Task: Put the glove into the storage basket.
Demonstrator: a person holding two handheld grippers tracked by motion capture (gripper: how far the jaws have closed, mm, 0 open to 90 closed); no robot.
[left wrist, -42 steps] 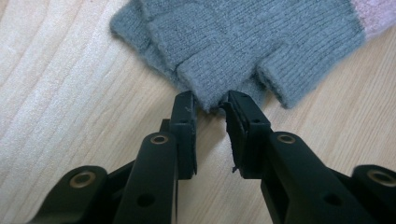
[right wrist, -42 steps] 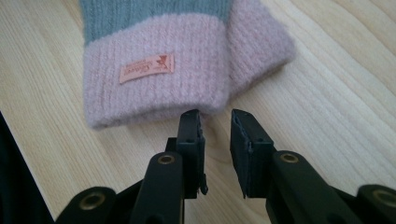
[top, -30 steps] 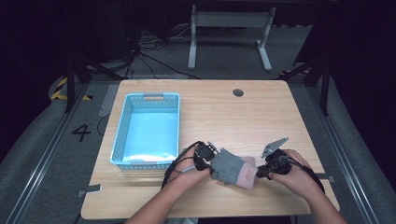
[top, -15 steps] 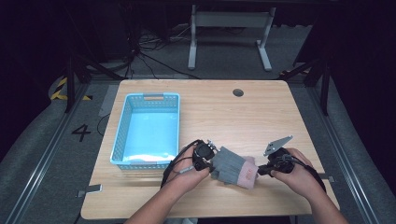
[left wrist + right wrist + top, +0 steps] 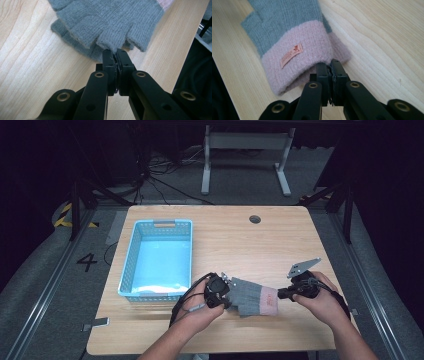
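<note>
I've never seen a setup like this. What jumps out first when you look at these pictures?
A grey knitted fingerless glove with a pink cuff is stretched between two hand-held black grippers near the front of the wooden table. The left gripper pinches a finger end, and the right gripper pinches the cuff, beside a small orange label. An empty light blue plastic basket sits at the table's left.

Your desk (image 5: 280, 245) is a light wooden top with a round dark hole near its far edge, right of the middle. A blue basket (image 5: 159, 257) with lattice walls sits on its left half, long side running from far to near. Close to the near edge, right of the basket, a grey fingerless glove (image 5: 252, 297) with a pink cuff lies stretched across the wood.
</note>
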